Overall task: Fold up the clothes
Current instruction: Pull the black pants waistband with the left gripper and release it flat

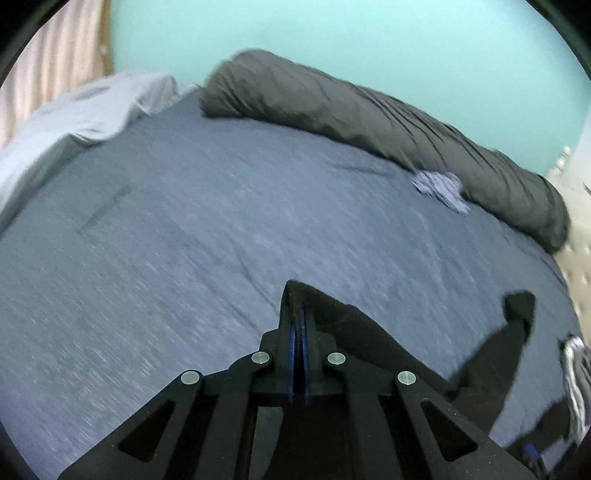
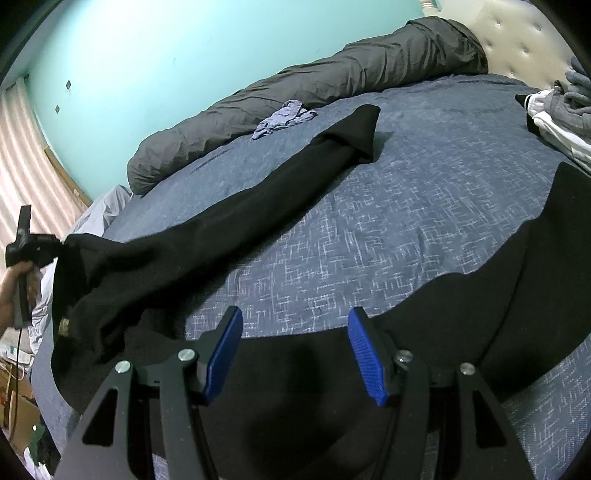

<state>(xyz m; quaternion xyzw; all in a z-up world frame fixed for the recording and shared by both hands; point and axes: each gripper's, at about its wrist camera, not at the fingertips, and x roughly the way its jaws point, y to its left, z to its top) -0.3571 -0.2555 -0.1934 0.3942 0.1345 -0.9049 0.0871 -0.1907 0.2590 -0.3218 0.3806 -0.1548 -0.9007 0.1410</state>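
Blue pads are pressing together on the left gripper [image 1: 300,325], which is pinching a corner of the black garment [image 2: 295,177] and lifting it off the bed [image 2: 424,206]; in the right wrist view this gripper is showing at the garment's far left end, with a hand [image 2: 11,291] wrapping its handle. The right gripper [image 2: 295,350] is hanging with its jaws spread wide, gripping nothing, directly above the near part of the garment. From there one long sleeve is stretching across the blue patterned bed cover toward the rolled grey blanket [image 2: 314,85], its cuff folding over just short of it. A small crumpled blue cloth [image 2: 284,116] is lying against the blanket, just beside the cuff. To the right of the garment, near the bed's edge, a pile of white and grey clothes [image 2: 557,107] is sitting in front of a tufted headboard [image 2: 517,33]. Behind the blanket a turquoise wall [image 2: 166,55] is rising.
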